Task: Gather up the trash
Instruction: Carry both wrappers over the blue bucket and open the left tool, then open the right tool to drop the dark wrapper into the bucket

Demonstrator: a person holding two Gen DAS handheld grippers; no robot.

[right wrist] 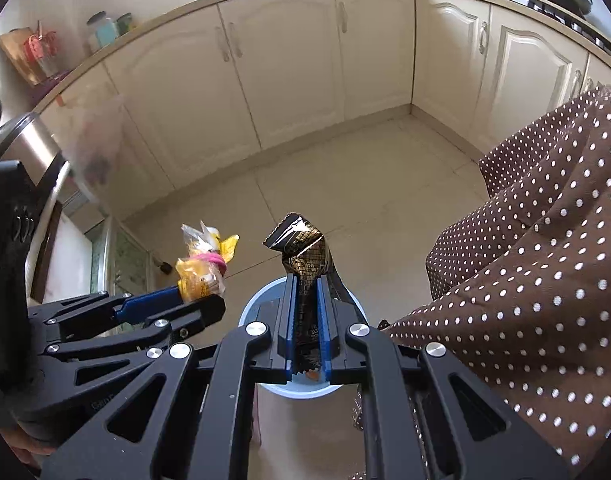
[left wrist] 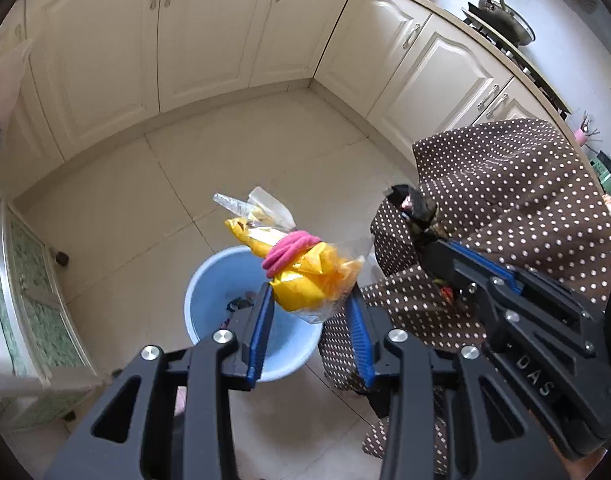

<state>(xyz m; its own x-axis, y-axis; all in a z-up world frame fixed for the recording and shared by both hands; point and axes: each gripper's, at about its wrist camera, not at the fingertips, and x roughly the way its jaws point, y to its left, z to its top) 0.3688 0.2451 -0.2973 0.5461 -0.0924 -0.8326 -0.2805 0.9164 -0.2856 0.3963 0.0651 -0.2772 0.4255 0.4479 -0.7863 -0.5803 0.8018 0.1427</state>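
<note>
Above the round pale-blue plastic bin (left wrist: 209,300), my left claw (left wrist: 311,306) clamps a light, crinkly yellow bag (left wrist: 305,280), my right claw (right wrist: 307,300) a slippery dark foil wrapper (right wrist: 305,248).

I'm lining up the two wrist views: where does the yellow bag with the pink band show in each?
Left wrist view: the yellow bag sits at centre, gripped by the left tongs.
Right wrist view: the yellow bag appears left of centre, at the tips of the left tongs.
Shared landmark: the blue bucket below both tongs.
</note>
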